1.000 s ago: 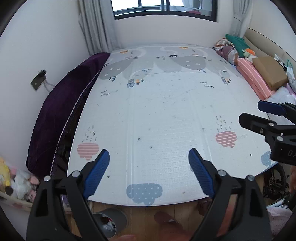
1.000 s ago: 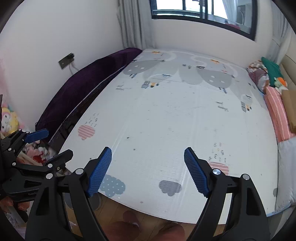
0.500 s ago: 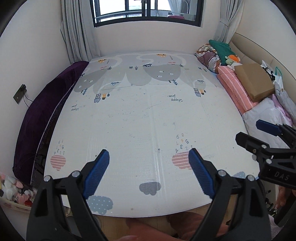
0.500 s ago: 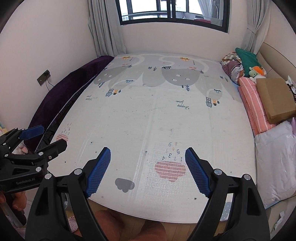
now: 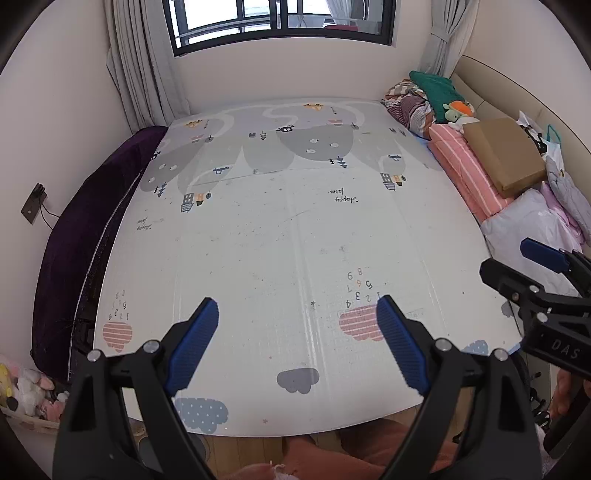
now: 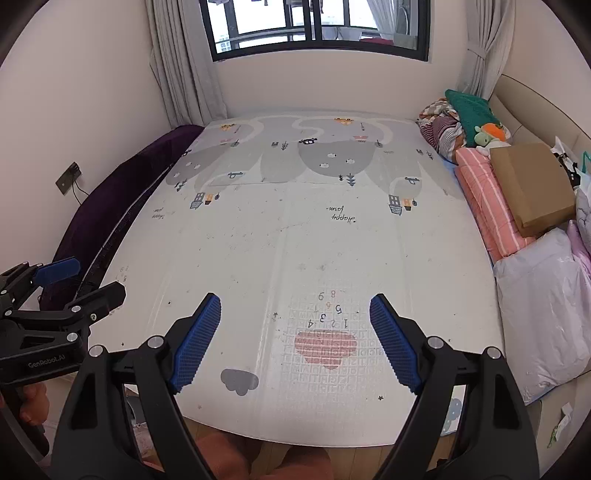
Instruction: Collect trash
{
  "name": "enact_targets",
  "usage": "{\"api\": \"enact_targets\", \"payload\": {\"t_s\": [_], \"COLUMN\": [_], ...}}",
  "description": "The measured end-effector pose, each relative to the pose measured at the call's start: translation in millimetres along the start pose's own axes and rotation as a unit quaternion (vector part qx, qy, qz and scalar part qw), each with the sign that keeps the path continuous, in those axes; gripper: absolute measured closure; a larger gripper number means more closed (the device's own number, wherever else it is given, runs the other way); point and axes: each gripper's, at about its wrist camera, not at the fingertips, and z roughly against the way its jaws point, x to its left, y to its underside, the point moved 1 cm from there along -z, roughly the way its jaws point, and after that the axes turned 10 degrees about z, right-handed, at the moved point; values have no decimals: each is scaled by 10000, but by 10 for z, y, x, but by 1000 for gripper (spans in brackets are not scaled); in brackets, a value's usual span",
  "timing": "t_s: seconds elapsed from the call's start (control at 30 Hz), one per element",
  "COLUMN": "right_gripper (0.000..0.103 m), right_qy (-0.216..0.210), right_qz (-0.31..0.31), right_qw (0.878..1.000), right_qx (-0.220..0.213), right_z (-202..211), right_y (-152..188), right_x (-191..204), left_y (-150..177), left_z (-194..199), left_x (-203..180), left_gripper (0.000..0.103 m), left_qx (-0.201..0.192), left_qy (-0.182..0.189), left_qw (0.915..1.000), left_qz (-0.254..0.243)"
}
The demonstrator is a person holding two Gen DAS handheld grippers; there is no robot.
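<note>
Large white printed foam play mat point(image 5: 280, 236) ahead of both tongs, brown cardboard box point(image 5: 504, 155) on pink striped bedding point(image 5: 465, 166) far right, left gripper point(image 5: 297, 343) and right gripper point(image 6: 295, 341) spread, nothing between, no trash discernible.

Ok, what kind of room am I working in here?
Most likely a bedroom, maybe a child's: a bed covered by a printed play mat, folded bedding and pillows stacked along a padded headboard, and a curtained window behind.

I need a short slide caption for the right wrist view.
Open right gripper above a printed play mat, left gripper alongside, both empty.
</note>
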Motion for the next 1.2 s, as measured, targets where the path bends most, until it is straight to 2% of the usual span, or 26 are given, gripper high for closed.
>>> {"api": "enact_targets", "payload": {"t_s": [0.43,1.2], "right_gripper": [21,21], "right_qy": [113,42], "right_qz": [-58,36], "right_qw": [9999,10000], "right_qx": [-14,-32], "right_z": [-51,-19], "right_y": [-128,-185], "right_x": [32,74], "left_y": [-140,-208], "left_z": [-43,-4], "left_x": [16,109], "left_gripper": [16,13], "left_qx": [6,-50], "left_qy": [29,28], "left_qw": [9999,10000], "left_qz": [-113,75]}}
